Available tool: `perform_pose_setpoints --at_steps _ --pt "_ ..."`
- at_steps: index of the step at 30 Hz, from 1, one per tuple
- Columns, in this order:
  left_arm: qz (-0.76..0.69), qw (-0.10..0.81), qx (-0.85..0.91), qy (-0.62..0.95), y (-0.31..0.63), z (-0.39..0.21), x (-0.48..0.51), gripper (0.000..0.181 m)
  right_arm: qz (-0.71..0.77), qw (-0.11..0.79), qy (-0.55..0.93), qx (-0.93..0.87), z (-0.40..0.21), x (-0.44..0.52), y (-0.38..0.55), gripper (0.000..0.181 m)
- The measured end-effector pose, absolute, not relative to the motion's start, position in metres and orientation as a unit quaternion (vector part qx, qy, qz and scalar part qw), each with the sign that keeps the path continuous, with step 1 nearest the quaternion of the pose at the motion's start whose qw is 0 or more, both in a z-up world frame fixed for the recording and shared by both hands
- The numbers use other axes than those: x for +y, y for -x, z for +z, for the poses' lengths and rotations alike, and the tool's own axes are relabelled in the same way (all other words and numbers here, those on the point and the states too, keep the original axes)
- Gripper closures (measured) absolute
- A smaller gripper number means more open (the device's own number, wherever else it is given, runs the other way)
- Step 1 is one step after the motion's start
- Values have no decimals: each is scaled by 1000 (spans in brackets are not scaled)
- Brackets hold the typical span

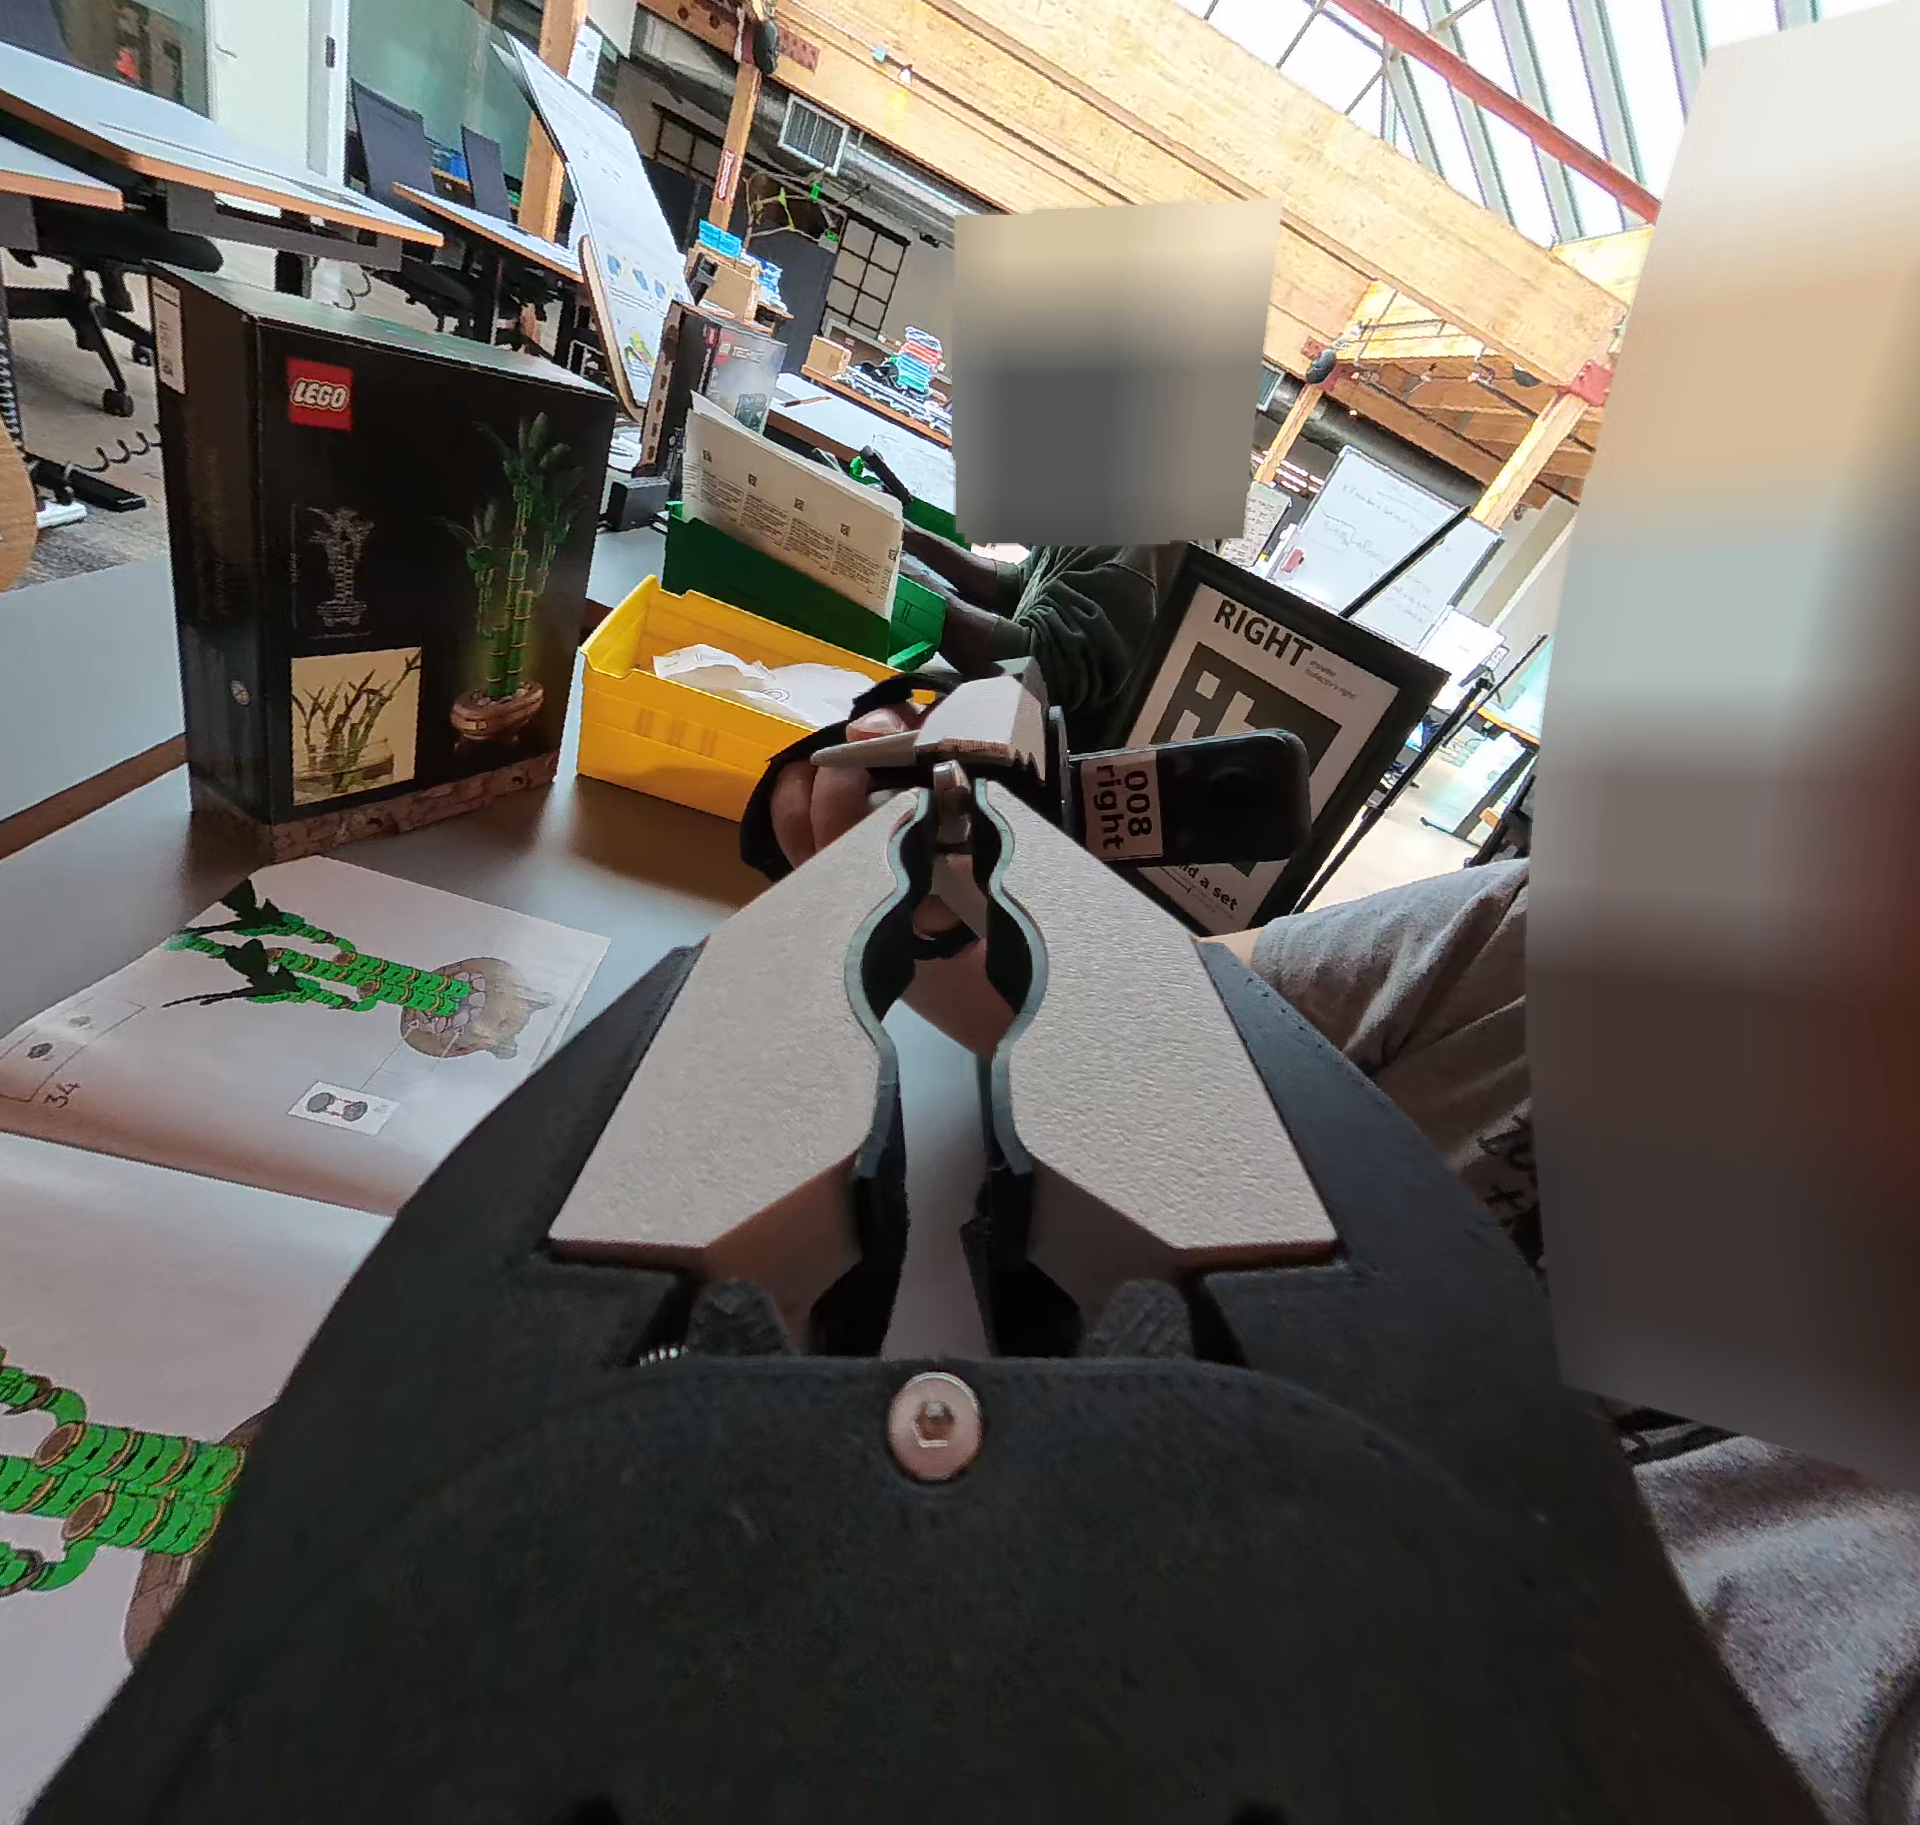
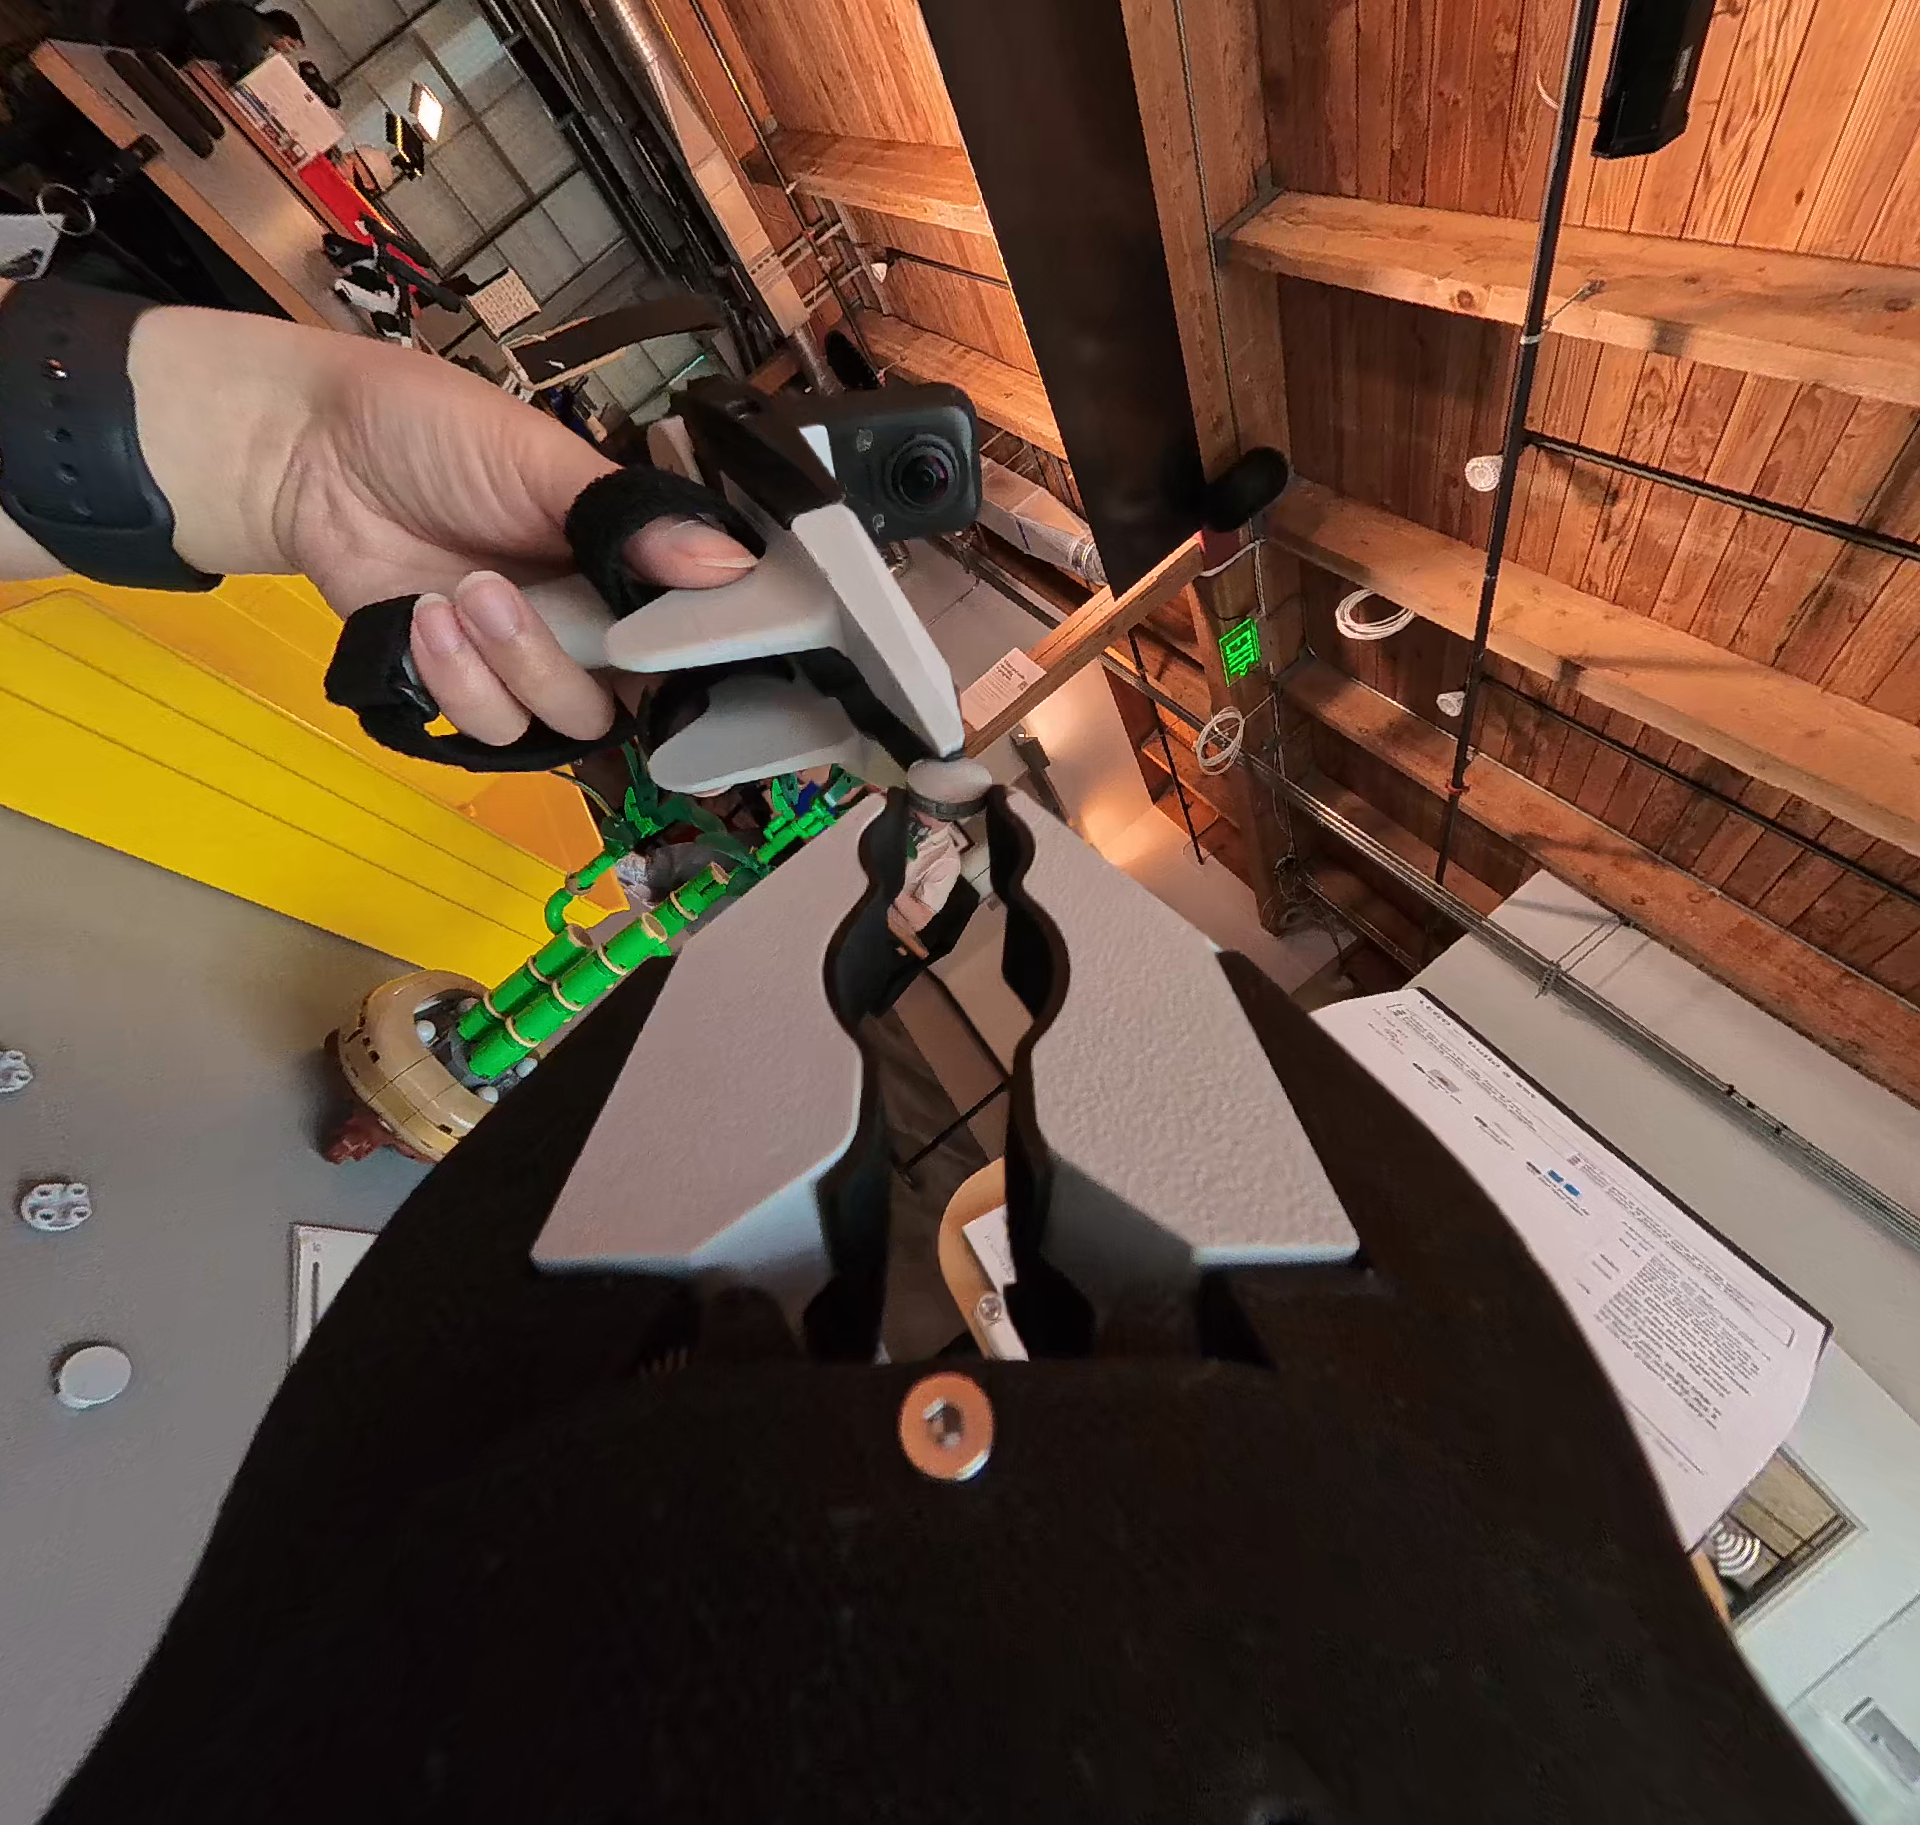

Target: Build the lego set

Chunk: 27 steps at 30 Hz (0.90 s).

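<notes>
My left gripper [image 1: 951, 796] is shut on a small grey piece [image 1: 948, 776], held up in the air. My right gripper [image 2: 945, 811] is shut on a small round piece [image 2: 945, 794] with a white top and a dark ring. The two grippers meet tip to tip, so the pieces touch. The right gripper [image 1: 1023, 736] shows just beyond my left tips, and the left gripper [image 2: 943, 749] comes in from the upper left with a hand on it. The green bamboo model [image 2: 582, 965] in its tan pot [image 2: 416, 1058] stands on the table below.
An open instruction booklet [image 1: 312, 996] lies on the table at the left. The set's box [image 1: 384, 570] stands behind it, beside a yellow bin [image 1: 707, 726] and a green bin [image 1: 779, 580]. Small white pieces [image 2: 54, 1204] lie loose on the table. A person sits across the table. My left and right fingertips are right by each other.
</notes>
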<state>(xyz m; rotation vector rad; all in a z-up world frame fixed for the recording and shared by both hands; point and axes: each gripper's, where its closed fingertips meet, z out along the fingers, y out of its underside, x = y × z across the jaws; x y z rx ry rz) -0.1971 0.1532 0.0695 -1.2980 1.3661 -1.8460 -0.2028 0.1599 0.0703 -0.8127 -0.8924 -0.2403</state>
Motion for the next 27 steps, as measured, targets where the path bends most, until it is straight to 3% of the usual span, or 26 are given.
perform_pose_setpoints --at_steps 11,14,16,20,23,27 --pt "-680 263 532 430 196 76 135 179 -124 835 324 -427 81 144 200 167" --pt "-645 329 550 417 193 78 137 179 -87 820 335 -455 77 143 201 151" --pt "-589 397 570 412 193 78 143 178 -15 795 377 -475 73 145 200 147" --pt "-421 543 638 348 193 72 145 178 294 710 463 -442 81 130 192 142" --pt "-330 592 680 279 187 62 130 178 344 677 480 -439 79 127 184 154" --pt "-313 587 704 249 182 53 116 178 231 677 473 -514 59 122 190 171"
